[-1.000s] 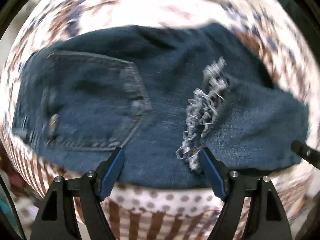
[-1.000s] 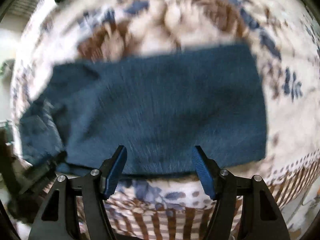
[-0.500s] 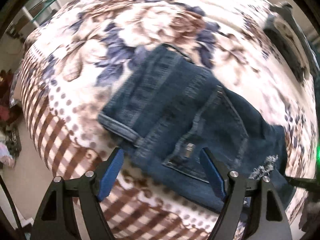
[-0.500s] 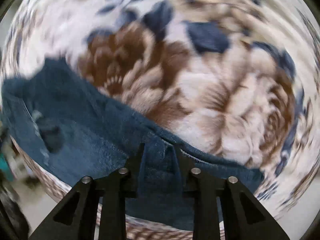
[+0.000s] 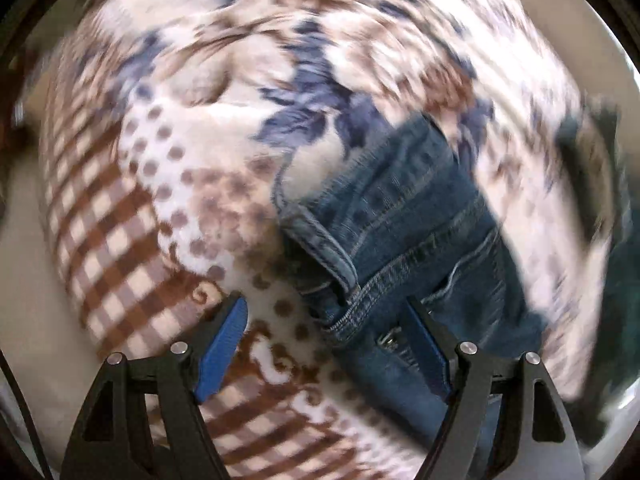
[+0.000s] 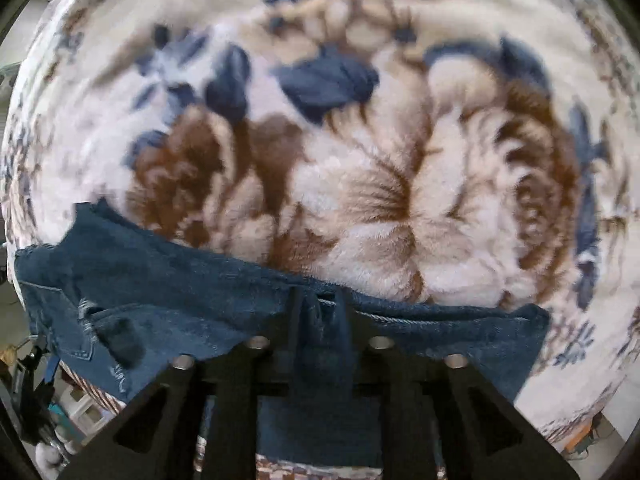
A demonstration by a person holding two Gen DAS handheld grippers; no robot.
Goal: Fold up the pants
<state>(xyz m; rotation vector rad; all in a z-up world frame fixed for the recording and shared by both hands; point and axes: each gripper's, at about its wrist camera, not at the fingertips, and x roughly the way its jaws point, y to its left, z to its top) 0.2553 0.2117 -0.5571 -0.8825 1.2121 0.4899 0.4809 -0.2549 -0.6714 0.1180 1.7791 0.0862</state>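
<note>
Dark blue jeans (image 5: 404, 220) lie on a floral blanket, waistband end toward my left gripper. My left gripper (image 5: 324, 336) is open, its blue pads apart, with the waistband corner and zipper lying between and just beyond the right pad. In the right wrist view the jeans (image 6: 168, 300) stretch across the lower frame, and my right gripper (image 6: 320, 304) is shut on a pinched fold of the denim, lifting that edge off the blanket.
A plush blanket (image 6: 380, 168) with brown and blue flowers covers the surface; its checked and dotted border (image 5: 132, 240) drops off at the left. A dark object (image 5: 592, 160) lies on the blanket at the far right. Floor clutter (image 6: 52, 408) shows at lower left.
My right gripper closed on the jeans' edge and lifted it. My left gripper stayed open and swung from the jeans' middle toward the waistband end.
</note>
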